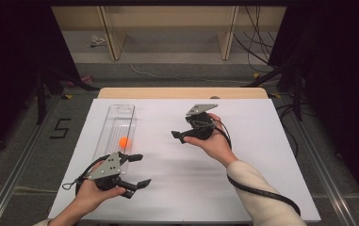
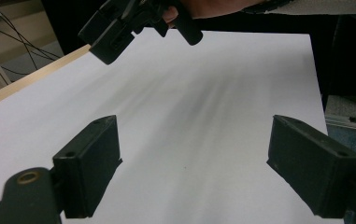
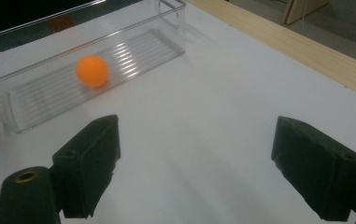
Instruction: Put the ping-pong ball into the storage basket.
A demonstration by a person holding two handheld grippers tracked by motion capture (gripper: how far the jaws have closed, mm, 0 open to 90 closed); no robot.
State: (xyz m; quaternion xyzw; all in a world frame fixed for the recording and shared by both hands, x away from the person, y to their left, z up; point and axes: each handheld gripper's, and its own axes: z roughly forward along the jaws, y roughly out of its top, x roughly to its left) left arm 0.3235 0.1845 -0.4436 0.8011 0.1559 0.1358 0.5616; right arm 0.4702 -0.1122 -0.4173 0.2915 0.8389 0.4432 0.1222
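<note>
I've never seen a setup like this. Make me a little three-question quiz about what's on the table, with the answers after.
1. True or false: the orange ball lies inside the clear tray.
2. Which is nearer the tray in the high view: (a) the left gripper or (b) the right gripper?
3. Fill in: both grippers' jaws stand ____, with nothing between them.

Key
1. True. It rests on the tray's ribbed floor.
2. (a). The left gripper is at the tray's near end; the right one is off to the side over the white table.
3. Open. Each gripper view shows bare table between its wide-apart jaws.
</note>
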